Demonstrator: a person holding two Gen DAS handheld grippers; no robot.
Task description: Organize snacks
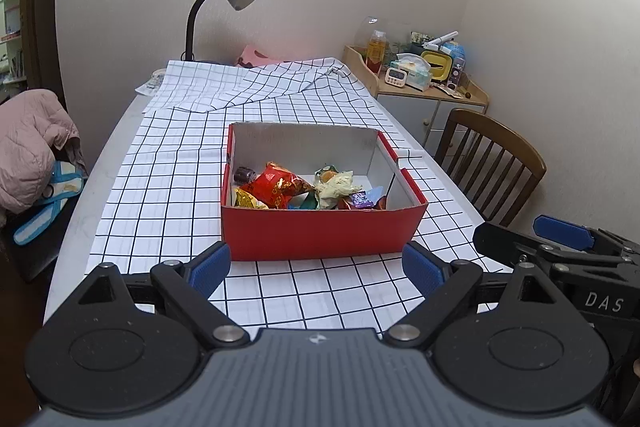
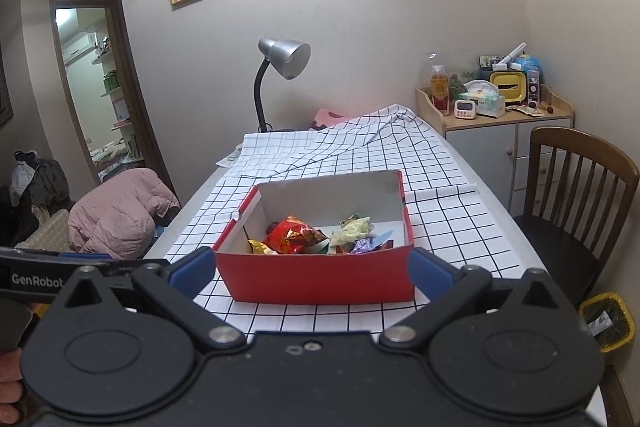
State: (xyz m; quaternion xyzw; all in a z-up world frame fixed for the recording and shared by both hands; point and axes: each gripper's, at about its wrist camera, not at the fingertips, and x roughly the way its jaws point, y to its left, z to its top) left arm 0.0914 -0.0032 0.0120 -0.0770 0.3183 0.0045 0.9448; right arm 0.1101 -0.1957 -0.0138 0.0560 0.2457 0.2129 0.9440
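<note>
the red cardboard box (image 1: 324, 231) sits on the black-grid tablecloth (image 1: 168, 187), and everything here is best placed from it. inside, bunched against the box's near wall, lie the snacks: a red foil packet (image 1: 280, 189), a pale crumpled wrapper (image 1: 334, 187), a purple candy (image 1: 362, 201), a yellow wrapper (image 1: 246, 199) and a dark round sweet (image 1: 244, 174) toward the box's left wall. no snack shows on the cloth outside the box, so the sorting looks close to done or paused.

the left gripper (image 1: 316, 269) hovers just short of the box's near wall, fingers spread wide and empty. the right gripper (image 2: 310, 273) hangs in the same place on its own side, fingers also spread, holding nothing; its blue pads sit about as wide as the box front.

if the next move is into the box, come in from above the near wall rather than through it, and drop over one wrapper at a time. the foil is slippery and crumpled, so pinch the bulk, not a loose corner. keep the two grippers apart; they are near each other in front of the box.
</note>
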